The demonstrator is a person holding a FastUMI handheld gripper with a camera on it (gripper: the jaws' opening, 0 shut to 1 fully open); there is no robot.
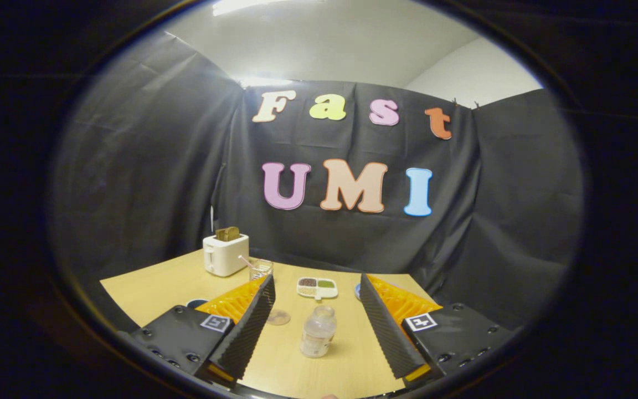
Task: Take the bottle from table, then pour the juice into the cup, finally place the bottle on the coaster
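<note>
The claw [316, 310] stands wide open with nothing in its grasp, its two fingers spread well apart above the table [147, 288]. Between the fingers, and a little ahead of their tips, the bottle [318, 331] stands upright on the wood, clear plastic with a pale cap, touching neither finger. Just beside the left finger lies a small round coaster [278, 317], flat on the table. Further on, beyond the left fingertip, is the glass cup [261, 269] with a straw in it. Beyond the bottle sits a small white dish [317, 287] with divided sections holding grains. Farthest off, past the cup, a white toaster [225, 254] stands with bread in its slot.

The first step looks to be in hand: reaching for the bottle, not yet gripped. The next move probably calls for easing forward and down until the bottle's body sits squarely between the fingers, then closing on it gently so it stays upright.
</note>
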